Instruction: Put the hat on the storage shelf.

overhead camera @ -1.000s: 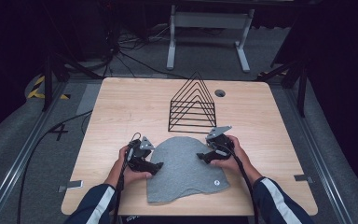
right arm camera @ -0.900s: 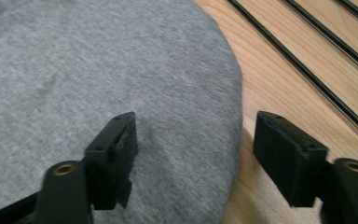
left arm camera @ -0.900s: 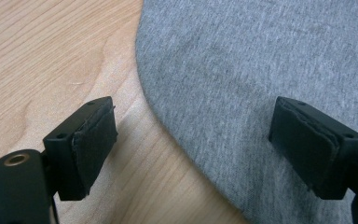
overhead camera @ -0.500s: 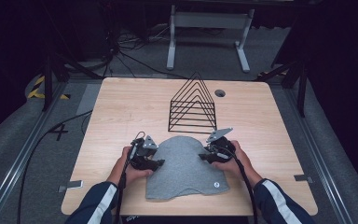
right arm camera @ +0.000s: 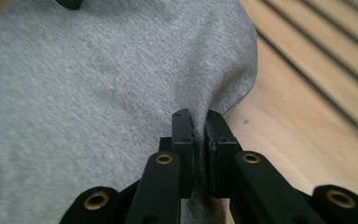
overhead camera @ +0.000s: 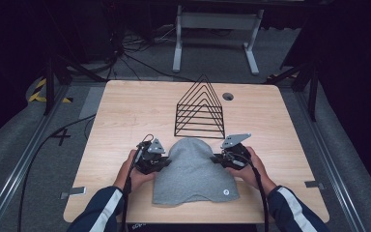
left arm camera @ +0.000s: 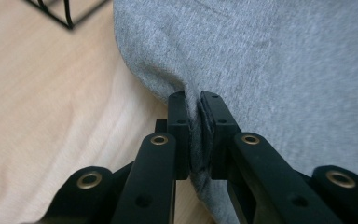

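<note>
You are at the grasp step: your left tool [left arm camera: 193, 135] has just closed on the left edge of the grey beanie [overhead camera: 193, 169], a fold of knit pinched between its pads, and your right tool [right arm camera: 200, 149] has just closed the same way on the opposite edge, so the hat lies flat on the tabletop [overhead camera: 125, 111] stretched between both tools. Next, I judge, you should lift both sides evenly to keep the cloth from slipping, with the black wire rack [overhead camera: 199, 112] standing just beyond it. A second ago both tools stood open at those edges.
</note>
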